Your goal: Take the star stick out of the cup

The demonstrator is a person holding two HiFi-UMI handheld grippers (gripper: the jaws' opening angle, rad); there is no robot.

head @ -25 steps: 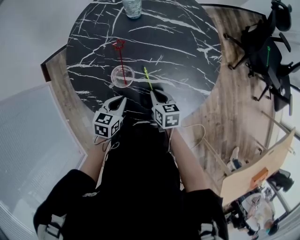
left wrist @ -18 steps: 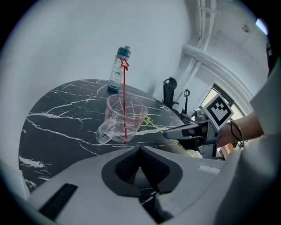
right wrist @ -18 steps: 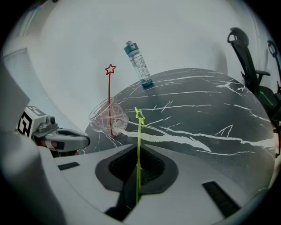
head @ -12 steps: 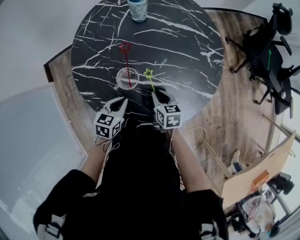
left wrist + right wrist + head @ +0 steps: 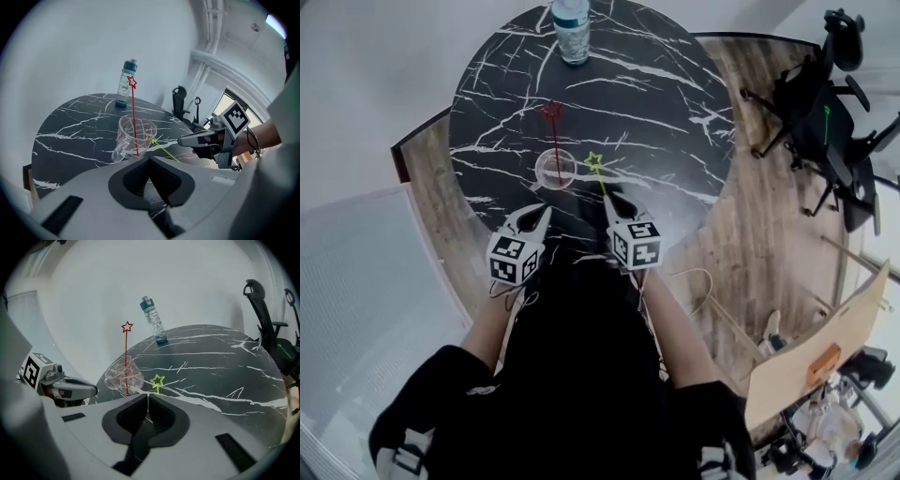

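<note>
The yellow star stick (image 5: 598, 174) remains pinched in the closed right gripper (image 5: 614, 200), clear of the cup (image 5: 555, 169) at frame centre, so removal seems done. The red star stick (image 5: 553, 131) is left inside. The left gripper (image 5: 543, 213) is closed, empty.

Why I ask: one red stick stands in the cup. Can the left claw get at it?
Probably yes: the left claw, shut and empty, sits near the cup, nothing between; the red stick stands exposed.
</note>
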